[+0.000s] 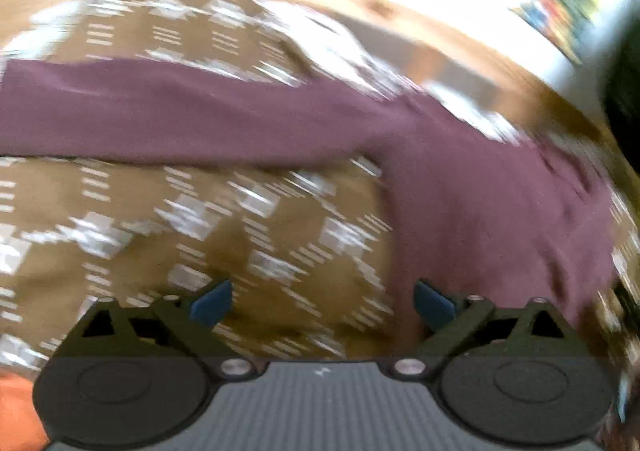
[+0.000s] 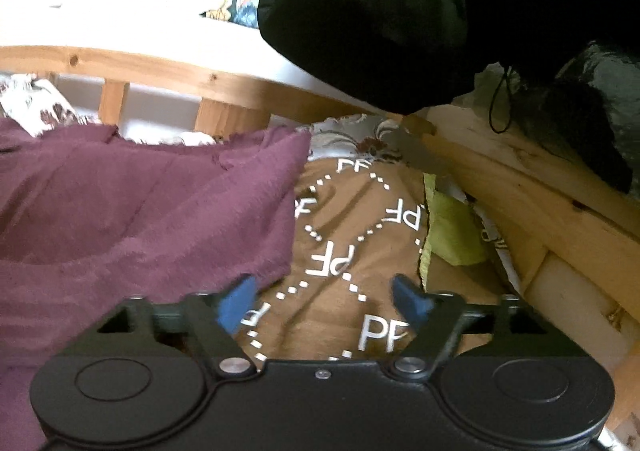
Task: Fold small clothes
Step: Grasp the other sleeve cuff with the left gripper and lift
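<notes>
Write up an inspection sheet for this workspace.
Surface: brown cover with white PF print, rumpled.
Job's things: purple garment lying on the cover, partly folded; its edge lies beside the right gripper's left finger. The left wrist view is blurred.
Clutter: green cloth at the cover's right edge; orange cloth in the lower-left corner of the left wrist view.
Grippers: left gripper open, nothing between its fingers; right gripper open, nothing held.
Cables: thin black cord hanging from black fabric.
Surroundings: wooden frame; floral fabric behind.
</notes>
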The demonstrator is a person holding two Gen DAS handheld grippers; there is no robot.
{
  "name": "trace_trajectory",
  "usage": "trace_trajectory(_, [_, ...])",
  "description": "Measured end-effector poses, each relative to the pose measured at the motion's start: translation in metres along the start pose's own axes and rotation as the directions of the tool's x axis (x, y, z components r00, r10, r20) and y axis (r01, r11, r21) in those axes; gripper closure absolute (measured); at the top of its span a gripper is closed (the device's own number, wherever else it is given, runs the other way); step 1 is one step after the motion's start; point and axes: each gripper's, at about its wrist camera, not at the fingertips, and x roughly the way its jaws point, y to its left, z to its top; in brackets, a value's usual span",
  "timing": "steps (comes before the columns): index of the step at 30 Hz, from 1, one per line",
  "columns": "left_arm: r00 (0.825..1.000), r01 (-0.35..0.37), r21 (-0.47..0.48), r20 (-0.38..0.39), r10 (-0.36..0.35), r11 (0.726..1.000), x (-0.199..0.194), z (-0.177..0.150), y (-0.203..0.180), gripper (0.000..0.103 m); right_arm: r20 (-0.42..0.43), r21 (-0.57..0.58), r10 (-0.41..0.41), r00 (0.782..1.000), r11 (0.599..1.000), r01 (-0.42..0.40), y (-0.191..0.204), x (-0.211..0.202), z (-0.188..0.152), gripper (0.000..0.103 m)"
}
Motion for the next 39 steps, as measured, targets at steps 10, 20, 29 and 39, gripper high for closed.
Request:
trace_trajectory(10, [0.970,-0.080,-0.384,0.184,0.162,0.920,-0.021,0.050,0.140,0.002,0.017,0.045,0.122,0.992,0.991,-0.123,0.025,-0.018,0.006,0.001])
trace_trajectory(20, [0.930,-0.189,-0.501,0.186,0.318,0.844,-0.021,0.063,0.162,0.097,0.009,0.075,0.183,0.983,0.980,-0.183,0.043,-0.028,0.007,0.001])
trace_trajectory(29, [0.864,-0.119,-0.226,0.457,0.213,0.967,-0.065,0.078,0.091,0.099,0.013,0.147,0.191,0.981,0.971,-0.191,0.033,-0.028,0.010,0.001])
trace_trajectory(39, [0.836,0.105,0.237,0.505,-0.215,0.966,-0.073,0.130,-0.032,0.099,0.049,0.169,0.187,0.981,0.967,-0.193,0.023,-0.034,0.016,0.001])
